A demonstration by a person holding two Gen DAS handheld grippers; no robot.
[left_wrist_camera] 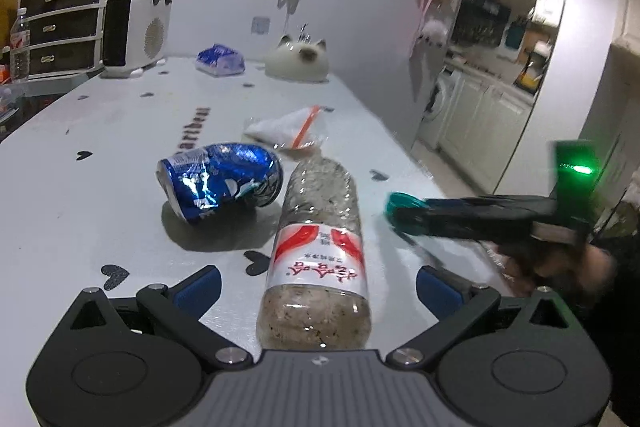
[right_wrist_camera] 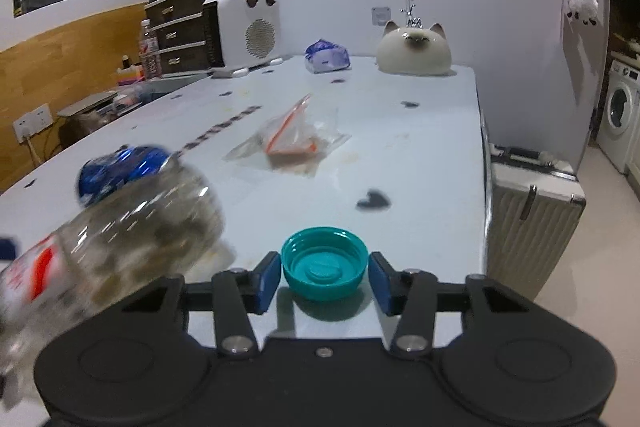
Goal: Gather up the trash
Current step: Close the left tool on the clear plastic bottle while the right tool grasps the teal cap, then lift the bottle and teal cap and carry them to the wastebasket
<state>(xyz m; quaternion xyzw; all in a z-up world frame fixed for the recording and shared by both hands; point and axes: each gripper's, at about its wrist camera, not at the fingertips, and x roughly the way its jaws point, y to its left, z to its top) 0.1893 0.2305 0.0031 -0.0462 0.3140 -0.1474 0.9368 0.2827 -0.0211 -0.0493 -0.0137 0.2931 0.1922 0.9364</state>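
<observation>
The teal bottle cap [right_wrist_camera: 324, 269] lies open side up on the white table [right_wrist_camera: 420, 155], just right of the clear plastic bottle [left_wrist_camera: 316, 255], and sits between the right gripper's [right_wrist_camera: 324, 277] 2 blue pads [right_wrist_camera: 267, 281], which stand narrowly apart with a slim gap each side, not yet pressing. It looks light, stiff and slick, so a squeeze across its ribbed rim should hold best. The left gripper [left_wrist_camera: 318, 293] is spread wide around the bottle's labelled body without touching it; the bottle seems light, thin-walled and crushable, best held at the label.
</observation>
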